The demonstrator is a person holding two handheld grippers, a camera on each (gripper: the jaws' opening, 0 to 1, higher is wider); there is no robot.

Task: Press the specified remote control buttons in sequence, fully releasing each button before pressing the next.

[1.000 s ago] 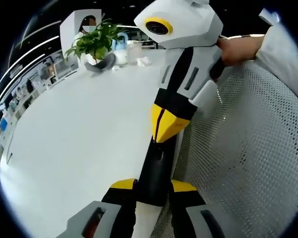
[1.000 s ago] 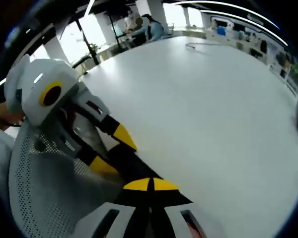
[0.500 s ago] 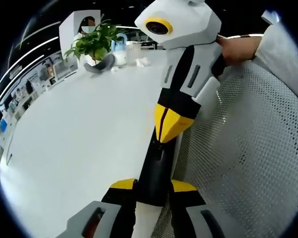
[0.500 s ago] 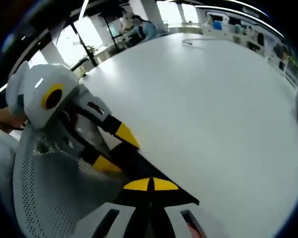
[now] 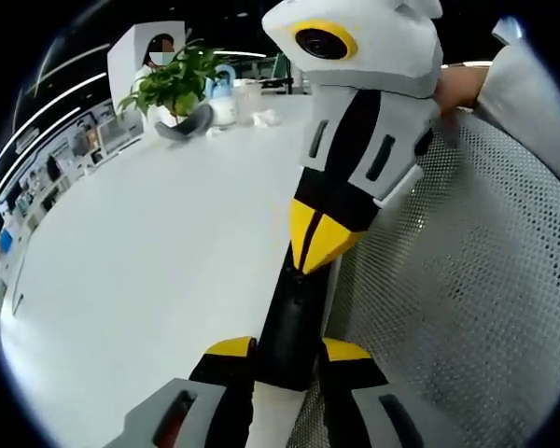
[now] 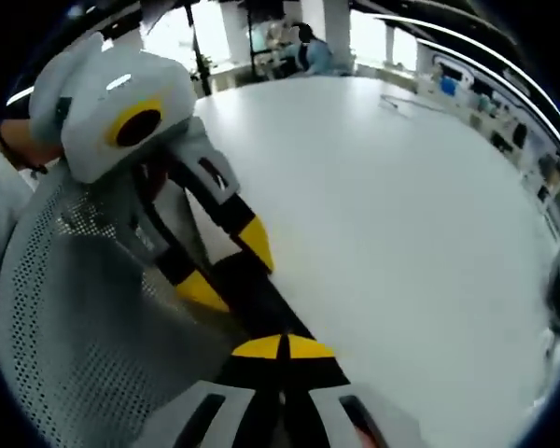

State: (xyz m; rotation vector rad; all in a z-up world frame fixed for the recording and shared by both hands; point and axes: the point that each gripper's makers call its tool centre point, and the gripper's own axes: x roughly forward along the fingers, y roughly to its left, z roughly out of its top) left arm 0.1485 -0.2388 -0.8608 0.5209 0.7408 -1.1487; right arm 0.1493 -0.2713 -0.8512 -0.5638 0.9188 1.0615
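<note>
While I hold both tools, this is what I see.

Remote: the black remote (image 5: 289,322) lies along the table's near edge, between my left gripper's (image 5: 287,350) yellow tips, which close on its sides; in the right gripper view it (image 6: 252,299) runs from the left gripper (image 6: 226,264) to my own tips.

Right gripper: its tips (image 6: 282,347) are closed together, touching the remote's end; in the left gripper view its closed point (image 5: 310,259) sits on the remote's far end.

Edges: the table (image 5: 140,243) edge runs just beside the remote; grey mesh (image 5: 467,280) borders it on that side, seen again in the right gripper view (image 6: 65,317).

Open room: the white top (image 6: 401,224) is wide and bare beyond the remote.

Far end: a plant (image 5: 175,82) stands well apart from the remote, with small items near it that I cannot identify.

Writing: I can read none; the remote's buttons are too dark to tell.
</note>
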